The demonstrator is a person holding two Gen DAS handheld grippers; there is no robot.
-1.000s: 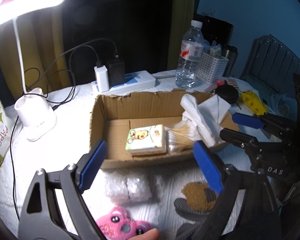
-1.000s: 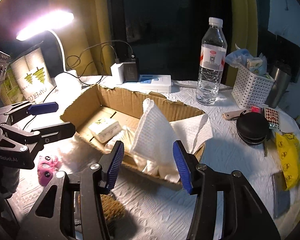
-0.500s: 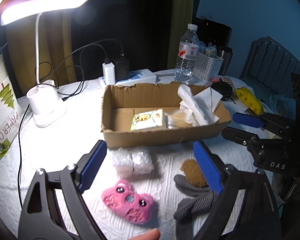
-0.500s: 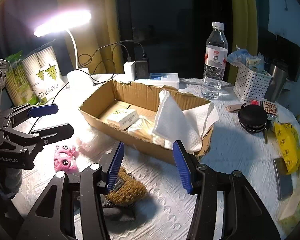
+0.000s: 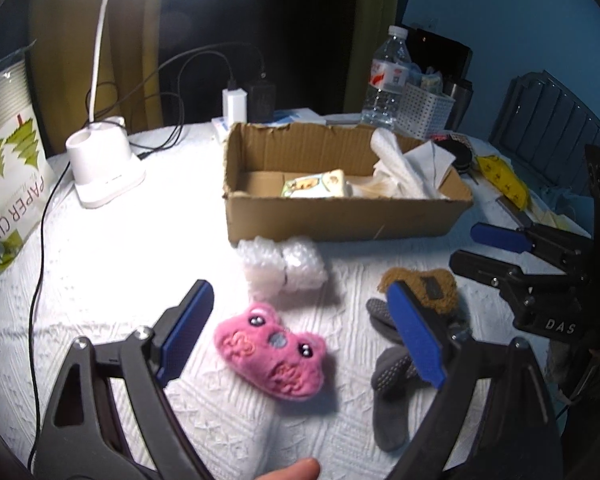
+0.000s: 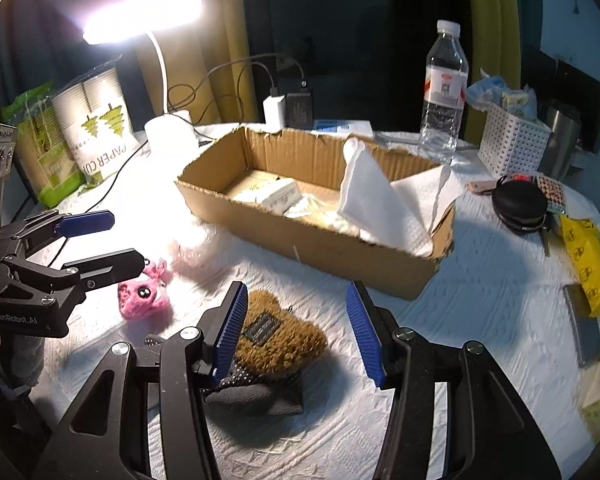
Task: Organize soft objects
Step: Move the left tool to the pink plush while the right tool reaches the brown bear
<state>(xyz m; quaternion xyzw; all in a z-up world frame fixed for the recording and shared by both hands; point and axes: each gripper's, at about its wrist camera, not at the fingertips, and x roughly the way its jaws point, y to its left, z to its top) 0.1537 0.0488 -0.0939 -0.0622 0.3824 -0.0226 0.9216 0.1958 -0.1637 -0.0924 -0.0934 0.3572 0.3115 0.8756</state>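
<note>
A cardboard box [image 5: 340, 216] [image 6: 300, 236] holds a tissue pack [image 5: 314, 184], white paper towels [image 6: 380, 204] and cotton swabs. In front of it lie a bubble-wrap bundle [image 5: 282, 266], a pink plush toy [image 5: 272, 350] [image 6: 144, 292], a brown plush [image 6: 280, 336] [image 5: 424, 284] and grey socks [image 5: 392, 376]. My left gripper [image 5: 300, 336] is open, above the pink plush. My right gripper [image 6: 296, 332] is open, above the brown plush, and it also shows in the left wrist view [image 5: 488, 248].
A white desk lamp [image 5: 100, 168], paper cups bag [image 5: 12, 176], chargers and cables [image 5: 244, 100], water bottle [image 6: 444, 92], white basket [image 6: 512, 140], black round case [image 6: 520, 204], yellow packet [image 6: 588, 264] and a phone [image 6: 584, 324] surround the box on the white tablecloth [image 5: 120, 260].
Both grippers have pulled back from the box toward the table's front. The pink plush, brown plush and socks have come fully into view between the fingers.
</note>
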